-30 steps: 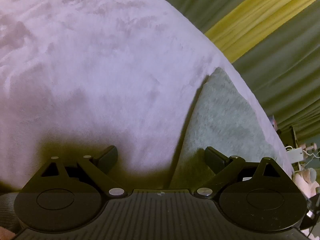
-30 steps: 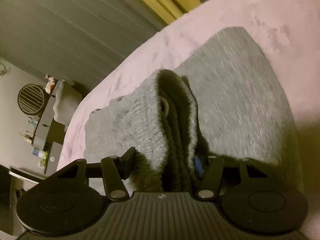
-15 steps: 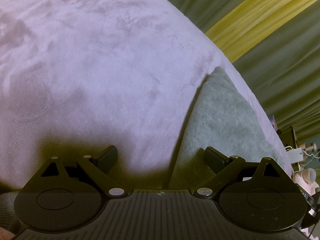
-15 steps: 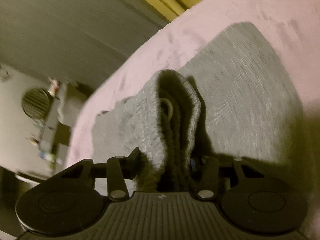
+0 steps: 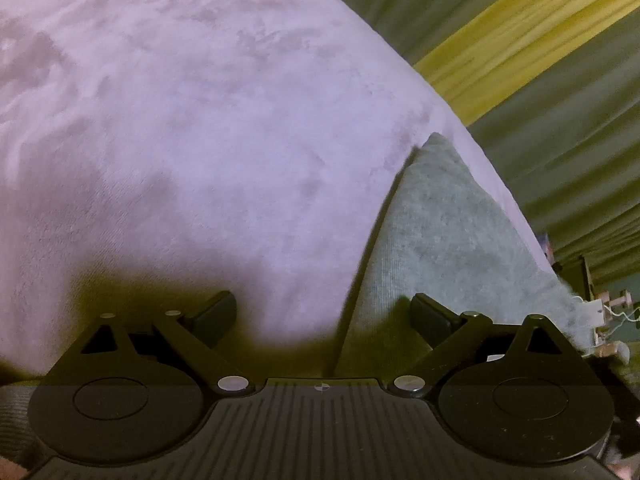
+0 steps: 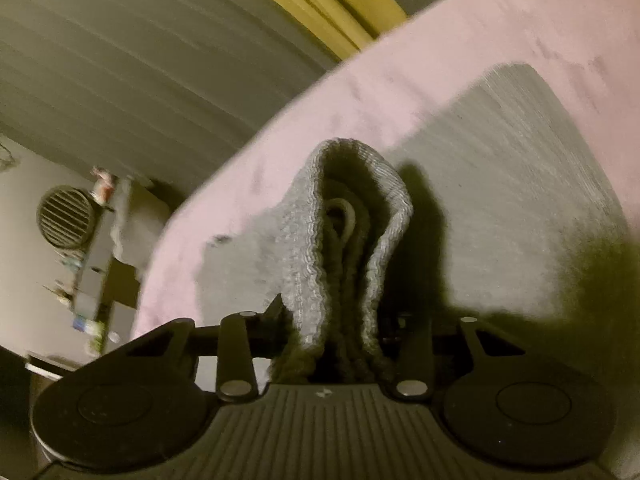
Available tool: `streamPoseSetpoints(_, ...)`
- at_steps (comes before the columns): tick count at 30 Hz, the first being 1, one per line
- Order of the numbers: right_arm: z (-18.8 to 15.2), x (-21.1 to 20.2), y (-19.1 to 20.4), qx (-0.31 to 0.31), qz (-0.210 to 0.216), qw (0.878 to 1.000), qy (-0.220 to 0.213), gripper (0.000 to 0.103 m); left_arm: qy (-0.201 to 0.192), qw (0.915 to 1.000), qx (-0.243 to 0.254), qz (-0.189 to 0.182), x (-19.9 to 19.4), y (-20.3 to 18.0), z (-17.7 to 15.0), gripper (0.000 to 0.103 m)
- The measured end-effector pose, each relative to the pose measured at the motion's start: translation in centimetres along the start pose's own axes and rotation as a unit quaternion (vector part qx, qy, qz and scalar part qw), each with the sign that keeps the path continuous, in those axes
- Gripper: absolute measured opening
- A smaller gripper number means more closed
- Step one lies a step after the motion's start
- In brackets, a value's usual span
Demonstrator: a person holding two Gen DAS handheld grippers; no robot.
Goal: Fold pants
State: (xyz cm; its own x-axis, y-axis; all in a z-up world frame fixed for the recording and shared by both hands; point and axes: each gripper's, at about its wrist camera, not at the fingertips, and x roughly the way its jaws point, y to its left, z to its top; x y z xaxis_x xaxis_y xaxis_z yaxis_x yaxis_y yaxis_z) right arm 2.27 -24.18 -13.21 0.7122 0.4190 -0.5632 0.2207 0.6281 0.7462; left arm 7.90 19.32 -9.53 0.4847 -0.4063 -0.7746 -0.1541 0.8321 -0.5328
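Between the two black fingers of the right gripper (image 6: 332, 320) sits a thick bunch of the grey knitted pants (image 6: 520, 184). Its jaws have just been closing, and now they squeeze the ribbed waistband (image 6: 304, 248) from both sides. That bunch stands up like a hump, with a pale loop of cord (image 6: 340, 216) showing inside the fold. Past the hump, the rest of the pants lies flat on the soft pink bed cover (image 6: 400, 68), spreading to the right. Beyond the bed's edge hang grey curtains (image 6: 120, 60) with one yellow strip (image 6: 320, 0), and a round vent (image 6: 66, 216) sits on the far wall at the left.

Over on the other side, the left gripper (image 5: 322, 312) is wide apart and holds nothing. Its left finger is above the pink cover and its right finger (image 5: 434, 312) is above a flat grey corner of the pants. That corner comes to a point near the bed's edge.
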Motion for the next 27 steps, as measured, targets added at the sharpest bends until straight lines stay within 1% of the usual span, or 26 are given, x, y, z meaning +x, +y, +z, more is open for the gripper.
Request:
streamPoseSetpoints(2, 0.4, -1.3, 1.5, -0.001, 0.031, 0.999, -0.019, 0.038, 0.0, 1.0, 0.0, 0.0, 0.0, 0.0, 0.0, 0.098)
streamPoseSetpoints(5, 1.0, -4.1, 3.4, 0.0, 0.081, 0.995, -0.054, 0.037, 0.0, 1.0, -0.001, -0.001, 0.0, 0.1, 0.0, 0.098)
streamPoseSetpoints(7, 1.3, -5.9, 3.6, 0.009, 0.097, 0.992, -0.078, 0.037, 0.0, 1.0, -0.003, -0.001, 0.0, 0.1, 0.0, 0.098)
streamPoseSetpoints(9, 1.4, -7.3, 3.0, 0.026, 0.094, 0.99, -0.1, 0.037, 0.001, 1.0, -0.004, -0.002, 0.0, 0.2, 0.0, 0.098)
streamPoseSetpoints(11, 1.4, -8.4, 1.1, 0.03, 0.075, 0.99, -0.116, 0.037, 0.002, 1.0, -0.004, -0.003, 0.0, 0.2, 0.0, 0.098)
streamPoseSetpoints(13, 1.3, -8.7, -1.1, 0.032, 0.017, 0.992, -0.118, 0.037, 0.002, 1.0, -0.004, -0.003, 0.0, 0.2, 0.0, 0.099)
streamPoseSetpoints(14, 1.2, -8.4, -2.4, 0.021, -0.018, 0.994, -0.108, 0.038, 0.002, 1.0, -0.004, -0.003, 0.0, 0.2, 0.0, 0.099)
streamPoseSetpoints(15, 1.1, -7.8, -3.5, 0.017, -0.048, 0.994, -0.094, 0.042, 0.002, 1.0, -0.003, -0.002, 0.0, 0.1, 0.1, 0.099)
streamPoseSetpoints(16, 0.9, -7.1, -4.8, 0.025, -0.085, 0.993, -0.076, 0.046, 0.002, 1.0, -0.003, -0.001, 0.1, 0.1, 0.1, 0.099)
streamPoseSetpoints(17, 0.7, -6.5, -6.1, 0.038, -0.129, 0.989, -0.058, 0.052, 0.002, 1.0, -0.002, 0.0, 0.0, 0.1, 0.0, 0.099)
streamPoseSetpoints(18, 0.4, -6.5, -6.9, 0.045, -0.142, 0.987, -0.056, 0.054, 0.002, 1.0, -0.001, 0.001, 0.0, 0.0, 0.0, 0.099)
streamPoseSetpoints(19, 0.1, -6.9, -7.3, 0.049, -0.131, 0.988, -0.067, 0.055, 0.002, 1.0, 0.002, 0.002, 0.0, 0.0, 0.0, 0.099)
streamPoseSetpoints(20, -0.2, -7.5, -7.2, 0.05, -0.122, 0.988, -0.078, 0.061, 0.002, 1.0, 0.006, 0.004, 0.0, -0.1, -0.1, 0.099)
streamPoseSetpoints(21, -0.4, -7.8, -6.9, 0.044, -0.125, 0.987, -0.087, 0.067, 0.003, 0.9999, 0.01, 0.007, 0.0, -0.3, -0.1, 0.099)
streamPoseSetpoints(22, -0.5, -8.3, -6.6, 0.032, -0.131, 0.986, -0.095, 0.07, 0.004, 0.9998, 0.015, 0.01, 0.1, -0.5, -0.1, 0.1)
streamPoseSetpoints(24, -0.7, -9.0, -5.9, 0.002, -0.14, 0.984, -0.108, 0.081, 0.007, 0.9995, 0.027, 0.014, 0.2, -0.9, -0.3, 0.1)
streamPoseSetpoints(26, -1.1, -9.3, -5.3, -0.02, -0.143, 0.984, -0.104, 0.088, 0.007, 0.9991, 0.038, 0.015, 0.2, -1.4, -0.5, 0.1)
streamPoseSetpoints(27, -1.3, -9.3, -5.2, -0.029, -0.146, 0.984, -0.098, 0.088, 0.008, 0.9989, 0.044, 0.012, 0.2, -1.6, -0.6, 0.1)
